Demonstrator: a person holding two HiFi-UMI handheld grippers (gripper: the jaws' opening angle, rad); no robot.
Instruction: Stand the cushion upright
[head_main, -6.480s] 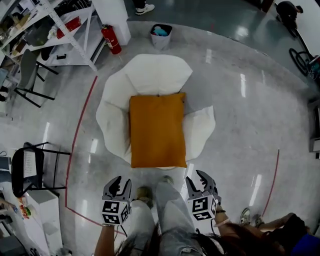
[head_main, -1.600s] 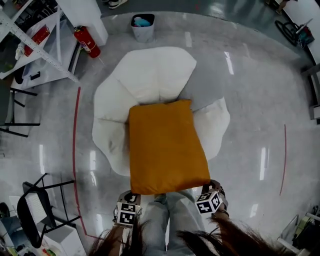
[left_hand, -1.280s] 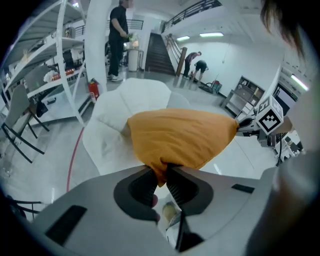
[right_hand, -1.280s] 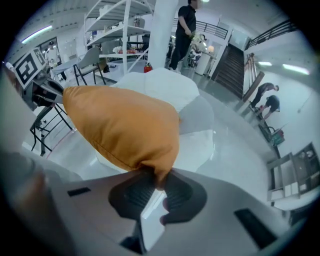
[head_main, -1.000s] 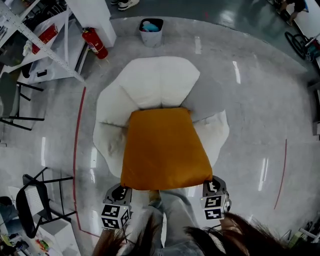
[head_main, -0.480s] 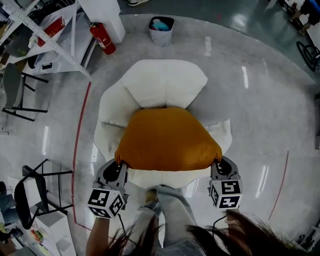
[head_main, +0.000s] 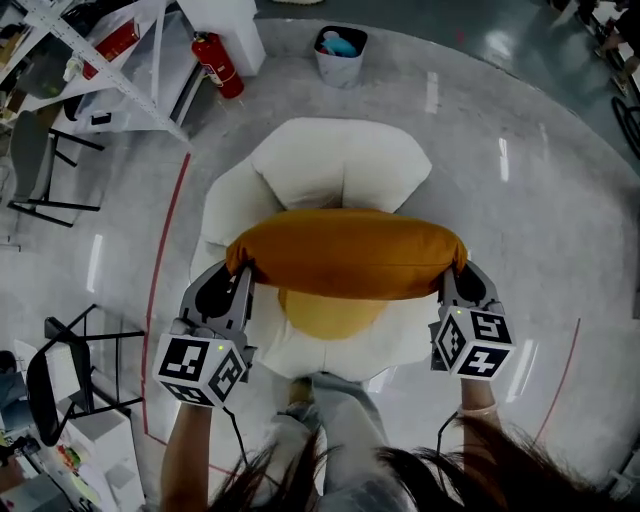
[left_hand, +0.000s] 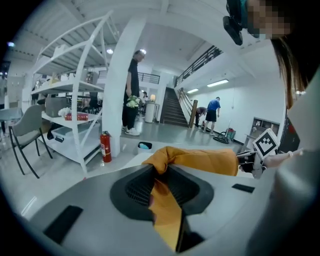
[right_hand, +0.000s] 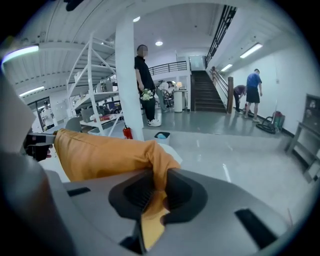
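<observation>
- Cushion first: the orange fabric cushion is held up by its two top corners, its upper edge stretched level from left to right above the seat of the white petal-shaped floor chair.
- The rest of the cushion hangs down below that edge towards the near side of the seat; I cannot tell whether its bottom rests on the chair.
- The left gripper is clamped on the cushion's left corner, and a fold of orange cloth runs straight down between its jaws.
- The right gripper pinches the right corner the same way, with the cloth bunched and nipped tight between its jaws.
- Both grippers sit at about the same height, one at each end of the cushion, and point away from the holder and somewhat down.
- On the grey polished floor beyond the chair stands a grey waste bin, with a red fire extinguisher to its left.
- A white shelving rack fills the far left corner.
- A person in black stands beside a white pillar further off.
</observation>
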